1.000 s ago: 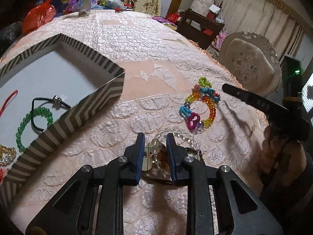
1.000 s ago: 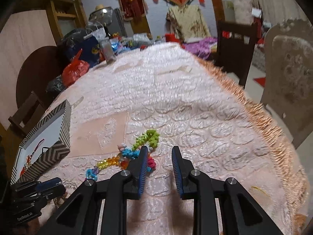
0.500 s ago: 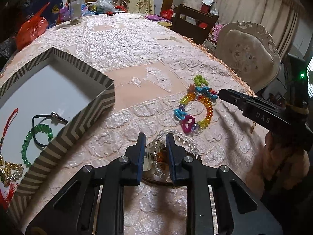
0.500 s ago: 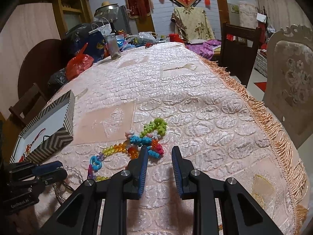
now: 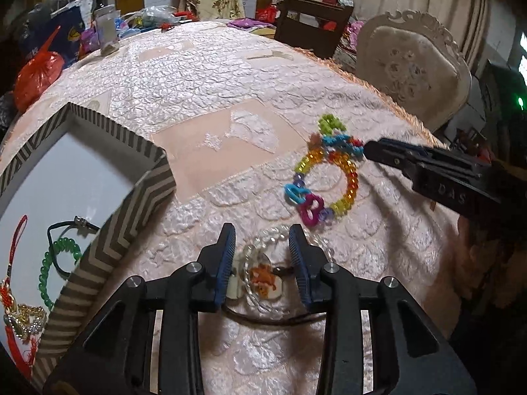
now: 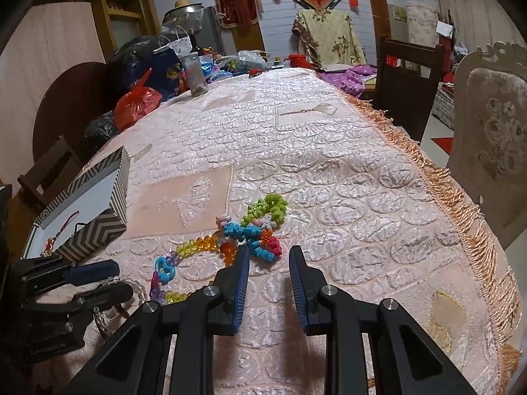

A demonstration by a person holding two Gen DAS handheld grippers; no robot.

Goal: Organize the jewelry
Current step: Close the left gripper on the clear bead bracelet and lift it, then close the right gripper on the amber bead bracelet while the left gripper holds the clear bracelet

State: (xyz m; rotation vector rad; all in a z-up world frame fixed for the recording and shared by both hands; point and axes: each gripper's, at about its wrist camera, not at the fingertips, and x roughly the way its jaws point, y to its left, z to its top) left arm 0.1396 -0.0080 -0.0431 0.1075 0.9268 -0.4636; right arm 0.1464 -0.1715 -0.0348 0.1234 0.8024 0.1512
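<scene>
My left gripper [image 5: 263, 247] is open around a clear bead bracelet [image 5: 280, 233] with an orange pendant [image 5: 263, 279], which lies on the tablecloth. A colourful bead bracelet [image 5: 326, 177] lies just beyond, joined to a blue, green and pink coil cluster [image 6: 260, 227]. My right gripper [image 6: 268, 263] is open and empty, its tips just short of that cluster. The zigzag-patterned box [image 5: 131, 210] at the left holds a green bead bracelet [image 5: 49, 273], a black cord [image 5: 62, 230] and red-and-gold charms [image 5: 16, 309].
The table has a pink embossed cloth [image 6: 329, 171] with a fringed right edge [image 6: 467, 217]. Bags, a jar and clutter [image 6: 171, 69] stand at the far end. An upholstered chair [image 6: 494, 138] stands on the right.
My left gripper has opened wider over the clear bracelet. My right gripper has moved back a little from the coil cluster, and its view has steadied.
</scene>
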